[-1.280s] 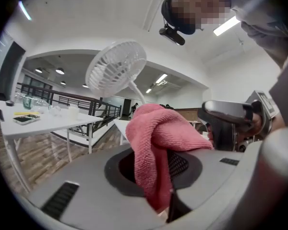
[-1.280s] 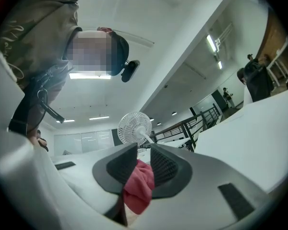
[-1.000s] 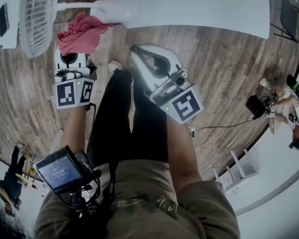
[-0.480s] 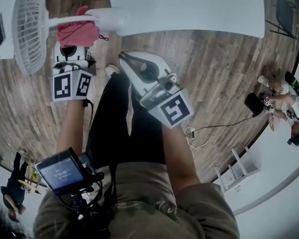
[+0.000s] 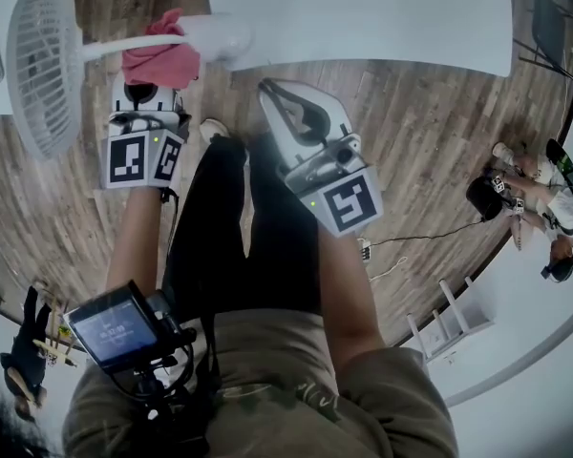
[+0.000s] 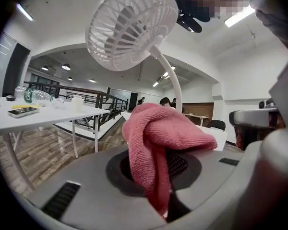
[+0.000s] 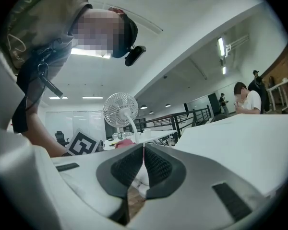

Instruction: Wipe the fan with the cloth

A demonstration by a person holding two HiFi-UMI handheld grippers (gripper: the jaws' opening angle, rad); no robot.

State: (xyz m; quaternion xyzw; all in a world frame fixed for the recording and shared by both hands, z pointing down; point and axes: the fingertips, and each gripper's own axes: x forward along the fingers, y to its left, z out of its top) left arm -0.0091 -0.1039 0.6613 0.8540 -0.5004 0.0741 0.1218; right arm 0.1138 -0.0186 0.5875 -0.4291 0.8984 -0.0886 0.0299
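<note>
A white fan stands at the edge of a white table point(image 5: 363, 17), its round grille head point(image 5: 43, 65) on a thin stem out over the floor. In the left gripper view the fan head point(image 6: 129, 25) towers just above and ahead. My left gripper point(image 5: 148, 82) is shut on a pink cloth point(image 5: 160, 60) that bunches right under the fan's stem; the jaws have just been closing further on the cloth point(image 6: 158, 138). My right gripper point(image 5: 265, 89) is shut and empty, to the right of the cloth, near the fan's base point(image 5: 220, 38). From the right gripper view, the fan point(image 7: 120, 110) is a little way ahead.
Wooden floor lies below. A second white table point(image 6: 38, 116) with a phone and bottles stands at the left. A person point(image 5: 535, 194) sits at the far right, with a cable point(image 5: 401, 246) on the floor nearby. A screen device point(image 5: 115, 327) hangs at my chest.
The left gripper has shifted slightly right with the cloth, which now sits tighter under the fan's stem. The right gripper swung left, then back right. The fan head sits lower in view.
</note>
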